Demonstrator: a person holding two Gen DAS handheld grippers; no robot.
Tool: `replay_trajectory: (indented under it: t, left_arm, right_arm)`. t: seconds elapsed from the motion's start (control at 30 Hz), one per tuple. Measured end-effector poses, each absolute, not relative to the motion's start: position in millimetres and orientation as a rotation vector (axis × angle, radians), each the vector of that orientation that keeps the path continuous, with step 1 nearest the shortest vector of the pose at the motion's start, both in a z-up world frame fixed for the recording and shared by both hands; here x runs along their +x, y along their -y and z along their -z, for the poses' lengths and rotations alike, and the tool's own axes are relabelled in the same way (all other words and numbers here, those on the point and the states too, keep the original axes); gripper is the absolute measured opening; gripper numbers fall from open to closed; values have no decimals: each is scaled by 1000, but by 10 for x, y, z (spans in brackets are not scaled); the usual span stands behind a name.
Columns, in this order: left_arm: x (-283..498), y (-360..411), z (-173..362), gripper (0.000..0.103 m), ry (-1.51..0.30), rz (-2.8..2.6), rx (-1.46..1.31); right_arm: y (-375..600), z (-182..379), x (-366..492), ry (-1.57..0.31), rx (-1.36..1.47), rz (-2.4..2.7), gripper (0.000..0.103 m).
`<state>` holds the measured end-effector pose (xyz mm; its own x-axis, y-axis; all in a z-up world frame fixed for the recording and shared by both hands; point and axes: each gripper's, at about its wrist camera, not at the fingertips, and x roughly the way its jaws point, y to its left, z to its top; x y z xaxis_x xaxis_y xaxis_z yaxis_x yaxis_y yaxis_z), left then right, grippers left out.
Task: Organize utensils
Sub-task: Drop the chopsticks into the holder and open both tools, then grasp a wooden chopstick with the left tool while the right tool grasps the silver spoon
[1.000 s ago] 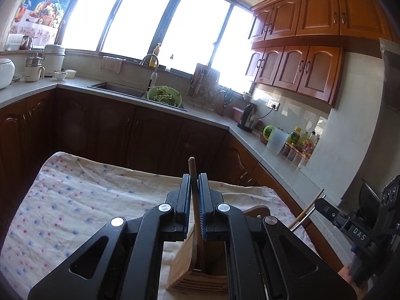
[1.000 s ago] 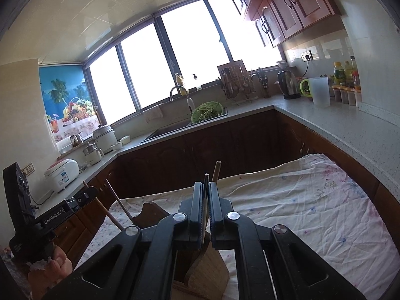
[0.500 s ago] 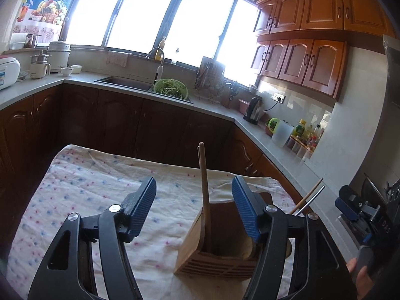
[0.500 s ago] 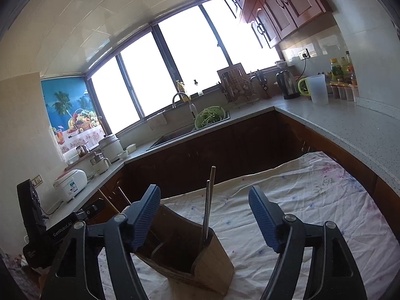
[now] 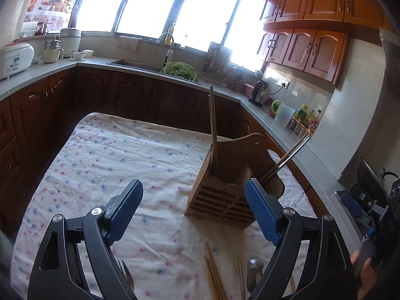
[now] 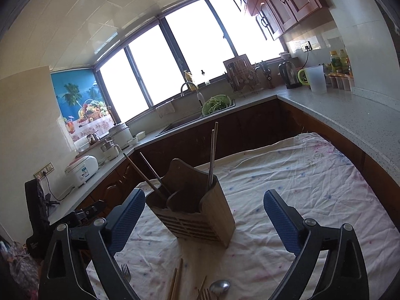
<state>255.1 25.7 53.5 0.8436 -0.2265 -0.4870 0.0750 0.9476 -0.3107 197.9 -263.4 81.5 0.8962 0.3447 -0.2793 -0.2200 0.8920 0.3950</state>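
— While the bench (image 5: 105, 155) under its dotted cloth (image 6: 312, 175) fills both views, what stands ahead of the tongs?

— A wooden utensil holder (image 5: 225, 195) stands upright on the cloth, just beyond the left tongs (image 5: 193, 207) and a little toward their right finger. From the right tongs (image 6: 205, 217) it sits ahead, nearer their left finger.

— Are either tongs gripping anything?

— No. Both are released; their jaws have just been opening, and nothing lies between the blue pads (image 5: 262, 215).

— What is in the holder?

— One pair of chopsticks (image 6: 213, 155) stands nearly upright in one compartment; a second pair (image 6: 146, 172) leans outward from the other.

— And closer in?

— Below the tongs, loose on the cloth: more chopsticks (image 5: 215, 272), a spoon (image 6: 219, 287), and a fork (image 6: 125, 272) beside the right tongs' left finger.
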Motion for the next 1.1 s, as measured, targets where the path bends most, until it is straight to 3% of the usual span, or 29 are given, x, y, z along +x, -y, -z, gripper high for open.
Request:
replay_trajectory:
  t: [0.47,0.97,1.07,1.1]
  left_arm:
    - [1924,-333,-186,86,-652,138,-288]
    - [1821,-127,44,86,-741,154,-239]
    - [1880,-82,69,86,-756,165,-236]
    - [1906,-65,76,86,-761,173,-236]
  right_arm:
    - [2694,-480,1359,-431,359,-313,97]
    - [2651,-215,1192,-506,343,-322,97]
    - [2631,-165,1208,-527,338,-319,94]
    - [2622,-148,1222,-535,335,-320,89]
